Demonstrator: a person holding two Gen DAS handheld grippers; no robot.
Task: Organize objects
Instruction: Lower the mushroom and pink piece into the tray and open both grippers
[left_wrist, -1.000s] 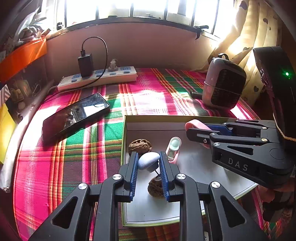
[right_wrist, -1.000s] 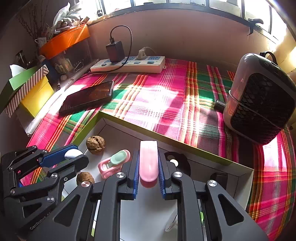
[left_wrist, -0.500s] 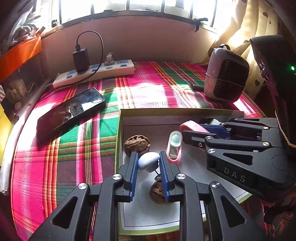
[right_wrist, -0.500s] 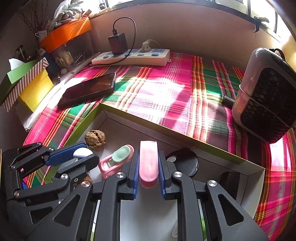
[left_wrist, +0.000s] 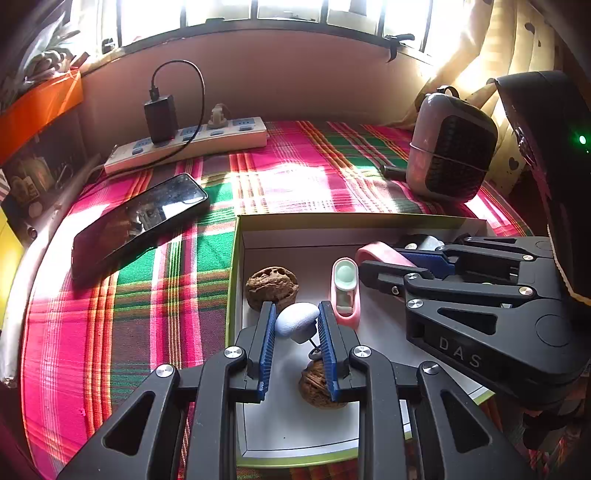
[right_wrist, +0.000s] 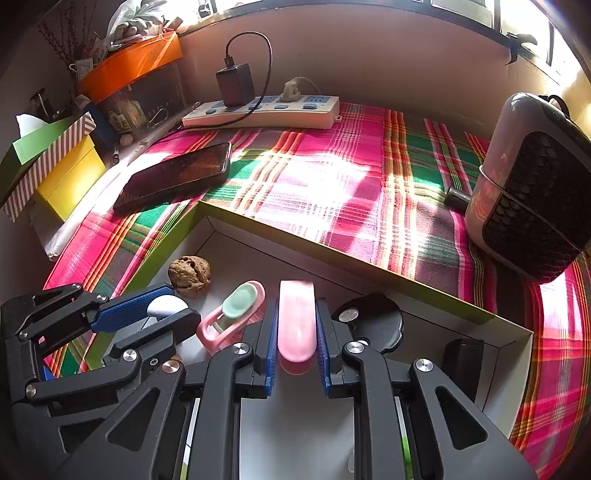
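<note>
Left wrist view first: the left gripper (left_wrist: 297, 321) is clamped on a small pale-blue rounded piece (left_wrist: 296, 319) with a thin wire or loop hanging beneath it, held above the white floor of the green-rimmed box (left_wrist: 232, 280). Compared with a second ago the box and its contents sit a touch lower and closer in both views — the pair of grippers has eased back and up, nothing released. Over on the right wrist view, the right gripper (right_wrist: 296, 325) is closed on a pink oblong piece (right_wrist: 296, 319), also over the box. Two walnuts (left_wrist: 271, 286) and a pink clip with a mint pad (left_wrist: 345, 291) lie on the box floor, unmoved. My read — both items are lifted out together, so sorting them to new spots looks like the step in hand. The phone (left_wrist: 138, 221) lies well apart on the plaid cloth (left_wrist: 147, 302).
</note>
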